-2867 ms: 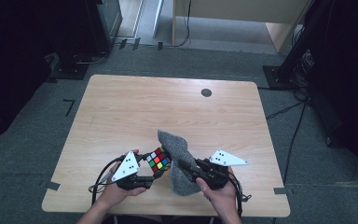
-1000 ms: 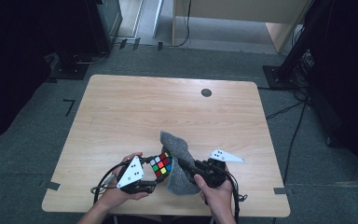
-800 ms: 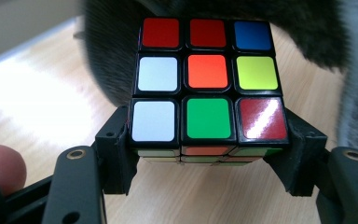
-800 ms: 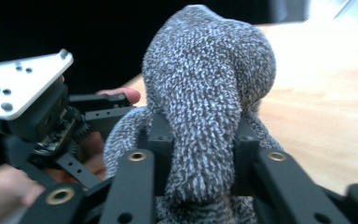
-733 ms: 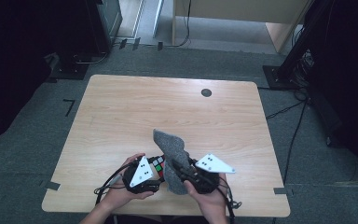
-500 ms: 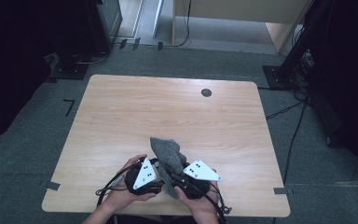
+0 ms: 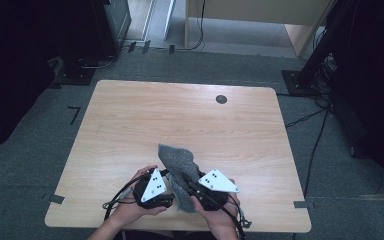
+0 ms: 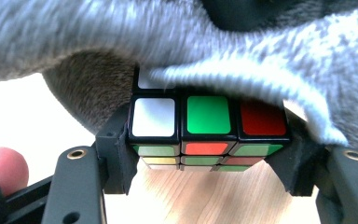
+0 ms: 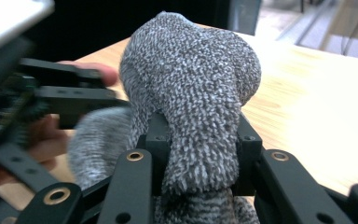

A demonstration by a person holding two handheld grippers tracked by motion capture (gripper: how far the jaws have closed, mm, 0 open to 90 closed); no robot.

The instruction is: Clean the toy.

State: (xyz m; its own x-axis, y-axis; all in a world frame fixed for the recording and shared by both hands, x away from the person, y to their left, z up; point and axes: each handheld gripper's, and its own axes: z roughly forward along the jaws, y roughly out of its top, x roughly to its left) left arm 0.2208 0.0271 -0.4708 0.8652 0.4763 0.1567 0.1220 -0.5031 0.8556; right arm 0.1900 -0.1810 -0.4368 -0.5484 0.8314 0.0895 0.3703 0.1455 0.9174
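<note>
My left gripper [image 8: 207, 156] is shut on a colour-tiled puzzle cube [image 8: 207, 123], its pads pressing the cube's two sides just above the table. A grey knitted cloth [image 8: 261, 42] lies over the cube's top and far side. My right gripper [image 9: 196, 140] is shut on that grey cloth [image 9: 191, 79], which bulges up between its pads; its jaws have just been closing with the cloth between them. In the high view both hands are close together at the table's near edge. There the cloth [image 7: 177, 167] stands between the left gripper [image 7: 166, 194] and the right gripper [image 7: 189, 184].
The wooden table [image 7: 180, 115] stretches bare away from the hands, with a small black round cap [image 7: 221, 99] near its far edge. Cables trail from both grippers over the near edge. Dark stands and carpet surround the table.
The right gripper has moved left with the cloth, up against the left gripper. The cloth now covers the cube, which was plainly in sight from above a second ago.
</note>
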